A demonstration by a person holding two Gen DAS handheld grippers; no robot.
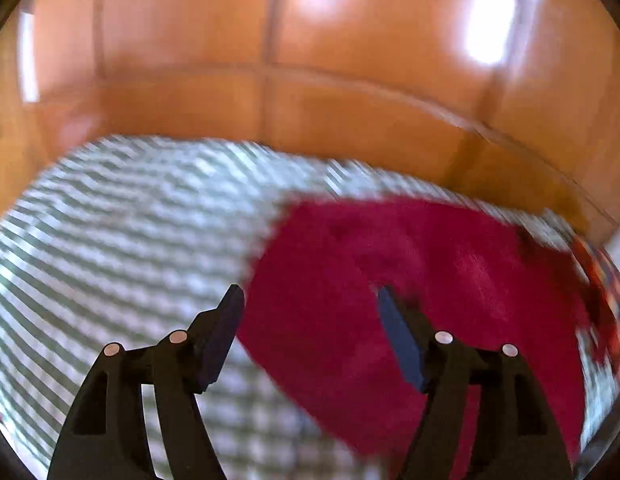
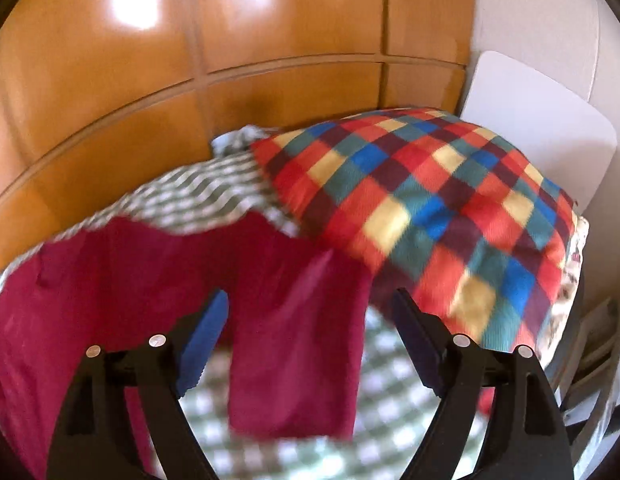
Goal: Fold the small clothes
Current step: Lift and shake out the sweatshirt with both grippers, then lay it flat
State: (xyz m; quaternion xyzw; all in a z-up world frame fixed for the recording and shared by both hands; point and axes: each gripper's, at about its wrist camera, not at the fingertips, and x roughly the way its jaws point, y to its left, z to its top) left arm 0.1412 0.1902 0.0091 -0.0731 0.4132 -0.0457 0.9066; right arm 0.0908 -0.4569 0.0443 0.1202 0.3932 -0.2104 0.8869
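Note:
A dark red garment lies flat on a green-and-white checked bedcover. In the left wrist view my left gripper hangs above the garment's left edge, jaws apart, nothing pinched between the blue pads. In the right wrist view the same red garment spreads to the left, and a narrow part of it, a leg or sleeve, runs down between the fingers of my right gripper. Those jaws stand wide and the pads do not touch the cloth. Both views are blurred.
A multicoloured checked pillow lies at the right, overlapping the garment's edge. Glossy wooden wardrobe doors rise right behind the bed. A white panel stands at the far right, with cluttered things beside the bed.

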